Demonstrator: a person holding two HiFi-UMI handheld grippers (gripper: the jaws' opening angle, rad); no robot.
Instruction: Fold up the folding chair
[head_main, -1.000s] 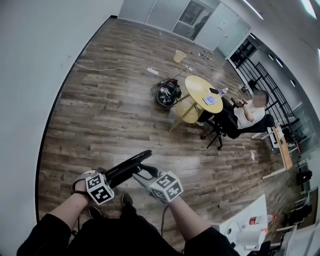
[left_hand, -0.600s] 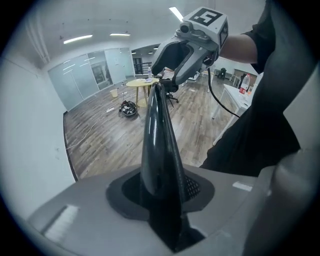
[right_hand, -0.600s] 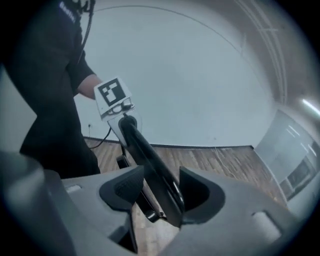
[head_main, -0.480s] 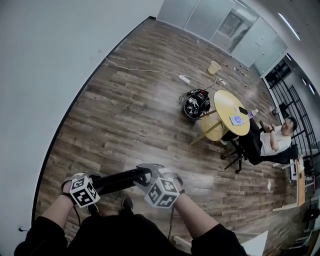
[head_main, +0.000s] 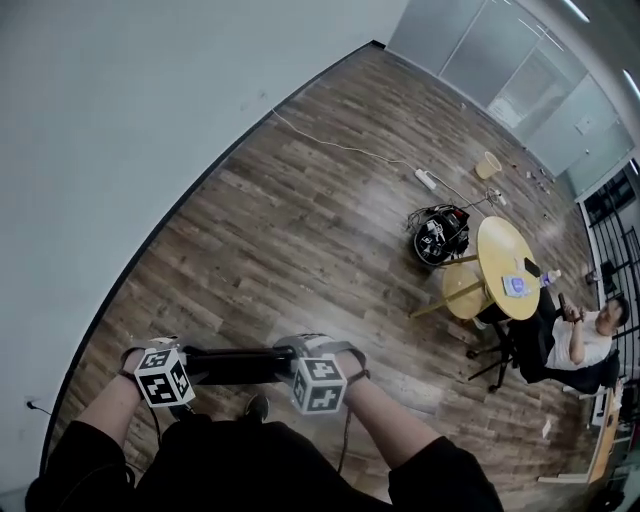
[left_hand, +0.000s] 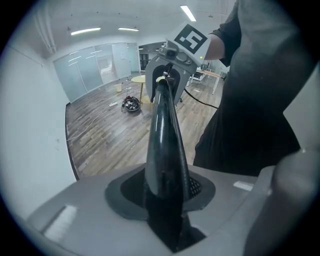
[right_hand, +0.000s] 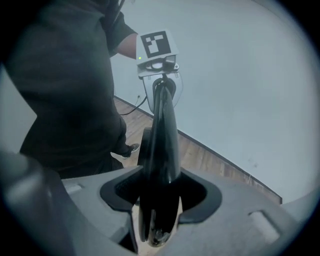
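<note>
A brown wood floor (head_main: 300, 220) is seen beside a grey wall (head_main: 120, 120), with a round yellow table (head_main: 510, 260) far off. The folding chair (head_main: 235, 365) is held level, low before the person. Its black bar is gripped by the left claw (head_main: 190, 367), now opening, and the right claw (head_main: 287, 362), now closing.

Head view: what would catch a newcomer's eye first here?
First, the black chair at the bottom, held level between the left gripper, jaws opening, and the right gripper, jaws closing; its bar sits between both pairs of jaws. Next, the round yellow table at right with a seated person beside it, on a wide wooden floor.
</note>
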